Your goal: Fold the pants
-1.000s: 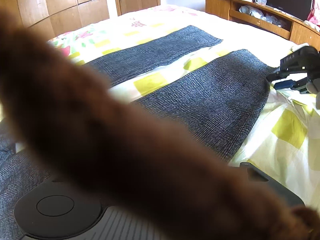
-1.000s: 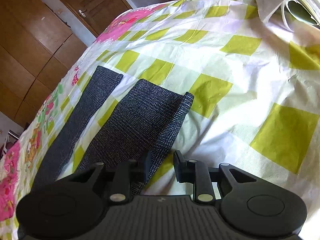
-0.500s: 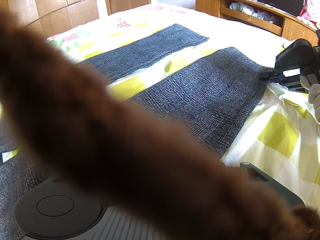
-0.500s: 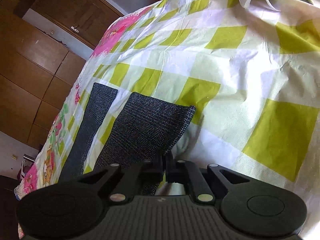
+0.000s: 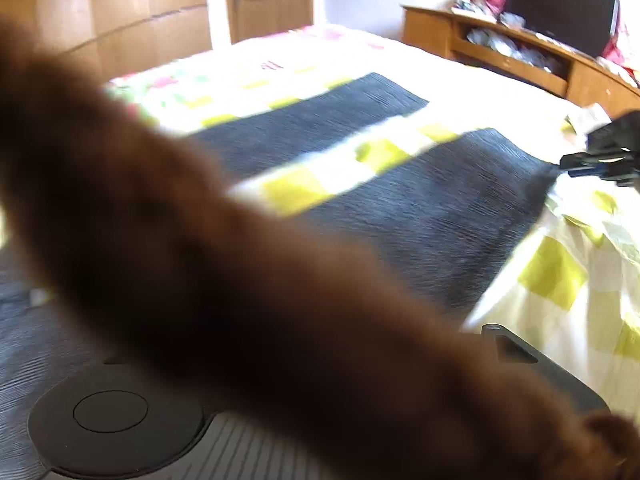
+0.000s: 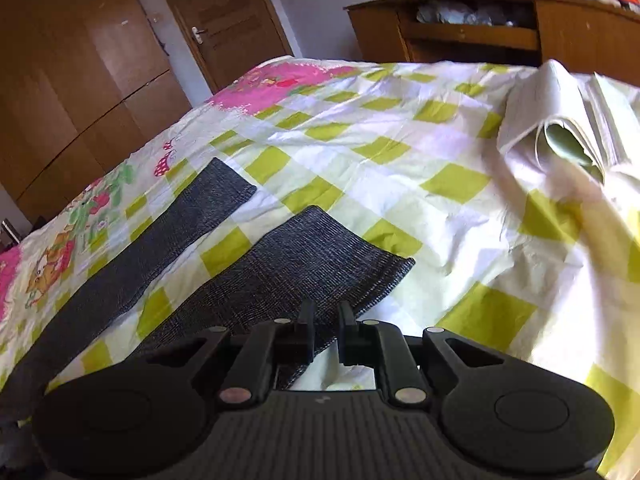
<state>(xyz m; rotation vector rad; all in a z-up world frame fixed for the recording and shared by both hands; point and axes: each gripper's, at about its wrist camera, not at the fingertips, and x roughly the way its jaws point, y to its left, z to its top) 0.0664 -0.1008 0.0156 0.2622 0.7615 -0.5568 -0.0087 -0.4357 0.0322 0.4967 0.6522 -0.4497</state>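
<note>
Dark grey checked pants (image 6: 280,276) lie flat on the bed with both legs spread apart. My right gripper (image 6: 325,334) sits at the near leg's hem, its jaws slightly apart with the cloth edge between them. In the left wrist view the pants (image 5: 420,208) stretch across the bed, and the right gripper (image 5: 576,162) shows at the hem corner, far right. A blurred brown furry band (image 5: 240,280) covers the left gripper's fingers, so its state is hidden.
The bed has a yellow-checked sheet (image 6: 460,184). An open book or stacked papers (image 6: 568,128) lie at the right. A wooden shelf unit (image 6: 480,28) stands behind the bed, a wardrobe (image 6: 60,80) and door (image 6: 224,20) at the left.
My right gripper shut on the near leg's hem half a second ago and now shows a small gap, tilted up more level. The left view has become motion-blurred and shifted.
</note>
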